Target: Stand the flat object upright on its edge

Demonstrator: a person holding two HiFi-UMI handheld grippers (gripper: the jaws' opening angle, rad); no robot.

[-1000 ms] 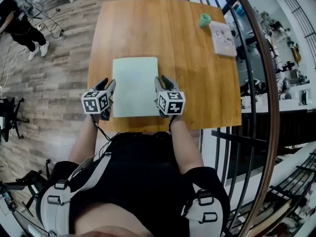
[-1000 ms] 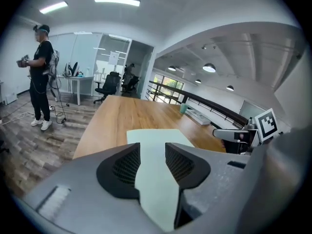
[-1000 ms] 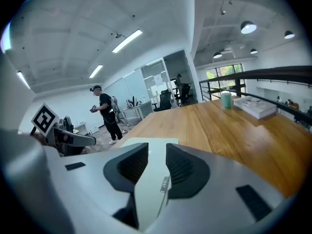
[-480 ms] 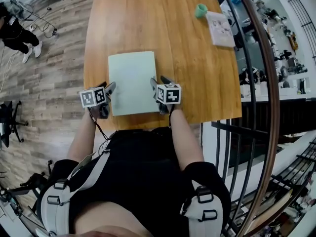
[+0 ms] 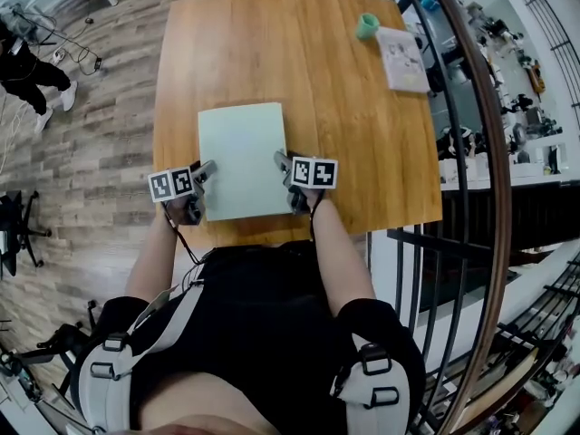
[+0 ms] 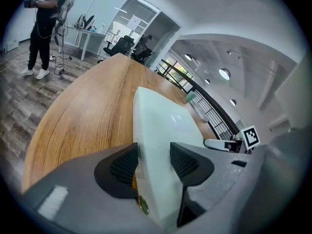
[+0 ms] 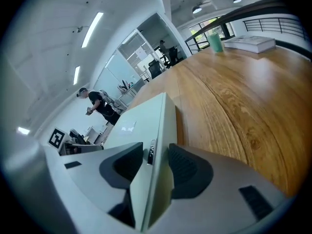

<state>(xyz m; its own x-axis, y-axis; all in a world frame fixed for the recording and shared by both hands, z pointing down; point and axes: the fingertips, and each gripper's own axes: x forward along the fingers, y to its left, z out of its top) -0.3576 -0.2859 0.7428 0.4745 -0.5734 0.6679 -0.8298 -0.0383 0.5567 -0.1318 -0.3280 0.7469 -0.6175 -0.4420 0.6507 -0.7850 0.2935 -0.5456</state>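
A thin pale green slab (image 5: pixel 240 157) lies on the wooden table (image 5: pixel 272 53), its long side pointing away from me. My left gripper (image 5: pixel 205 169) is at the slab's left edge near the front corner. In the left gripper view the slab (image 6: pixel 161 126) fills the gap, and the left gripper's (image 6: pixel 153 162) closing jaws have both pads on it. My right gripper (image 5: pixel 284 163) is at the right edge. In the right gripper view the slab's (image 7: pixel 141 121) edge runs between the right gripper's (image 7: pixel 156 162) jaws, which are closing with a thin gap showing on one side.
A green cup (image 5: pixel 366 27) and a white book (image 5: pixel 402 59) sit at the table's far right corner. A dark railing (image 5: pixel 494 198) curves past the right side. A person (image 5: pixel 23 66) stands on the wood floor far to the left.
Both grippers stood beside the slab's near corners with narrower jaws; their fingertips now reach over its left and right edges. The slab has stayed in place.
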